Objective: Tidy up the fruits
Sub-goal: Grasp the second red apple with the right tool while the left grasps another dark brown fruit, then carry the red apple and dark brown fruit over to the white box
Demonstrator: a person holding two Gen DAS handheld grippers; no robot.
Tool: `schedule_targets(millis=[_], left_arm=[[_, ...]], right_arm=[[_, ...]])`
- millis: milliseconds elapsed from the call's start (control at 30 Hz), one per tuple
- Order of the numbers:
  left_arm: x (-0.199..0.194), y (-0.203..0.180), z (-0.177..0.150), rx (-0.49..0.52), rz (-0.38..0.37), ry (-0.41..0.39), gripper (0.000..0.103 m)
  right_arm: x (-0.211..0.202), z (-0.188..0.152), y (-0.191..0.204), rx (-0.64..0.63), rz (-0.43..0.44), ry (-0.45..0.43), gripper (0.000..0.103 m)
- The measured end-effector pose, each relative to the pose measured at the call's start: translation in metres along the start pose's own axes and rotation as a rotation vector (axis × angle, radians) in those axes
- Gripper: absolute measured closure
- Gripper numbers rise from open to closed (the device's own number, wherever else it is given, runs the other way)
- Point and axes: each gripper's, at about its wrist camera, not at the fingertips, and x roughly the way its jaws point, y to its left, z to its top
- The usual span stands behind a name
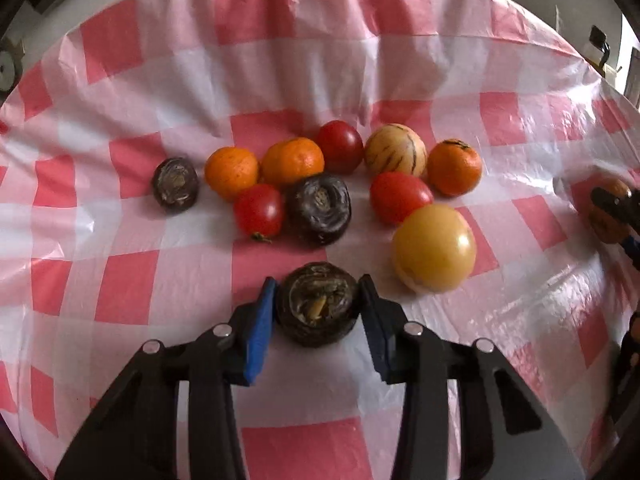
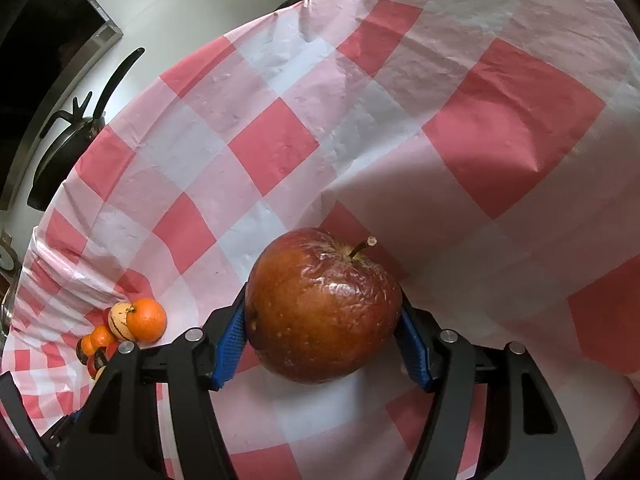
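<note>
In the left wrist view my left gripper (image 1: 318,300) is shut on a dark brown water chestnut (image 1: 317,304) low over the red-and-white checked cloth (image 1: 120,272). Beyond it lie two more dark chestnuts (image 1: 175,185) (image 1: 320,208), three oranges (image 1: 231,172) (image 1: 293,160) (image 1: 454,167), three red tomatoes (image 1: 259,210) (image 1: 340,146) (image 1: 398,197), a striped pale melon (image 1: 395,151) and a yellow round fruit (image 1: 434,248). In the right wrist view my right gripper (image 2: 322,320) is shut on a wrinkled red-brown apple (image 2: 323,307), which also shows at the left view's right edge (image 1: 608,216).
The fruit cluster shows small at the lower left of the right wrist view, with an orange (image 2: 146,319) foremost. A black frying pan (image 2: 66,148) stands past the table's far left edge. The cloth is creased and rises in folds at the back.
</note>
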Motion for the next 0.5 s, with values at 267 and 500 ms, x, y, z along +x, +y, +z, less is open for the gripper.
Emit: schedule_targets(millis=[267, 500], left_arm=[[-0.011, 0.057, -0.01, -0.282, -0.149, -0.057, 0.062], [-0.015, 0.071, -0.008, -0.343, -0.16, -0.088, 0.062]], right_arm=[[0.0, 0.001, -0.001, 0.001, 0.033, -0.002, 0.039], [-0.003, 0.0, -0.006, 0.006, 0.049, -0.008, 0.039]])
